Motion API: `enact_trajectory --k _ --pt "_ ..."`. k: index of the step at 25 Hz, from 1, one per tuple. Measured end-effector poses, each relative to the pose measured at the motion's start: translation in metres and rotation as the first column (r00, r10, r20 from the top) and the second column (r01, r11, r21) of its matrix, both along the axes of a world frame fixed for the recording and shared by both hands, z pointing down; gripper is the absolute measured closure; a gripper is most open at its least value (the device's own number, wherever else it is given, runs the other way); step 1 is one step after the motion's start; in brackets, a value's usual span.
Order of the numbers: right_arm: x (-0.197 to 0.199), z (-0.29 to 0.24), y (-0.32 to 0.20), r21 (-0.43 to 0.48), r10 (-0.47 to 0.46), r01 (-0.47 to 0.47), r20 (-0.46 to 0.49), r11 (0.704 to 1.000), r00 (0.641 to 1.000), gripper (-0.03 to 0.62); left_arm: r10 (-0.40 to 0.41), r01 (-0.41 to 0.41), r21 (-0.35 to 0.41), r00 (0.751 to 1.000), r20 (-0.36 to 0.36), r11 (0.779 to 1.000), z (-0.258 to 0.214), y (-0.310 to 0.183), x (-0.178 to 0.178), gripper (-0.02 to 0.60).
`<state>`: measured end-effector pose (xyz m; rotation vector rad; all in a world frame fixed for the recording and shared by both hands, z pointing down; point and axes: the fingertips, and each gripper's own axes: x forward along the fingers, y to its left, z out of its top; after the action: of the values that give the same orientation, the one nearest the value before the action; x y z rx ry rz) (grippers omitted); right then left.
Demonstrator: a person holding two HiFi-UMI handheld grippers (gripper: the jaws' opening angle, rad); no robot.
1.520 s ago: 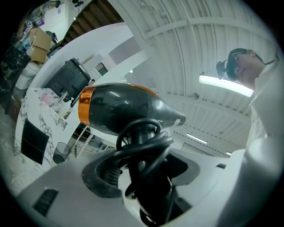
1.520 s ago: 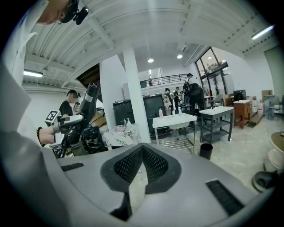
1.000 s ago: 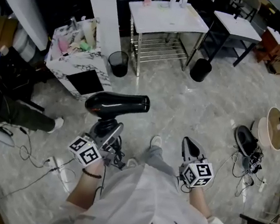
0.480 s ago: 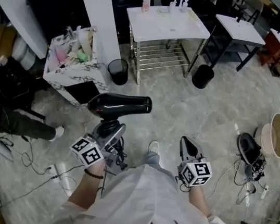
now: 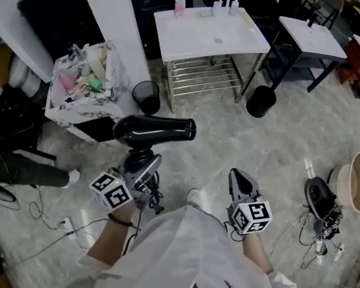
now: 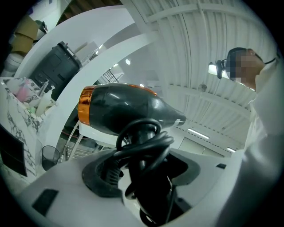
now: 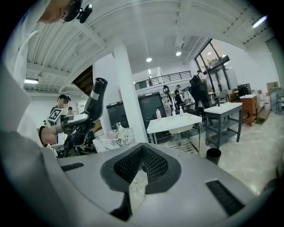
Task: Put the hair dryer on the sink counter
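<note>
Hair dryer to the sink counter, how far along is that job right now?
Done: the black hair dryer with an orange band is picked up, its handle clamped in the left gripper. In hand: it is over the grey floor, short of the white sink counter. Left: reach that counter and set it down. The right gripper is shut and empty.

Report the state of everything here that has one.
hair dryer: held in the air, cord wound round its handle.
left claw: shut on the hair dryer.
right claw: shut, empty.
sink counter: standing, bottles at its back edge.
waste bin: upright.
</note>
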<state>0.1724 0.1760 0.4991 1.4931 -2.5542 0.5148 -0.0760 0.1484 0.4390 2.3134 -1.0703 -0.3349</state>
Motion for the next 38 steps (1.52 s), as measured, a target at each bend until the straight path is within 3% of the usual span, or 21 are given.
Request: enact_trajectory --k 10,22,38 --pt "0.040 0.000 -0.095 0.001 -0.047 0.047 0.007 0.999 0.999 0.577 -0.050 0.050 -0.009 0.999 0.009 0.999 -0.004 -0.083 0.037 0.285" --pt "0.047 0.011 -0.161 -0.028 -0.051 0.052 0.009 0.998 0.999 0.577 -0.059 0.060 -0.043 0.998 0.011 0.997 0.010 -0.153 0.046 0.285" --pt "-0.007 0.010 -0.324 -0.024 -0.038 0.037 -0.024 0.999 0.999 0.577 -0.006 0.005 -0.051 1.000 -0.012 0.999 0.022 -0.329 0.007 0.285"
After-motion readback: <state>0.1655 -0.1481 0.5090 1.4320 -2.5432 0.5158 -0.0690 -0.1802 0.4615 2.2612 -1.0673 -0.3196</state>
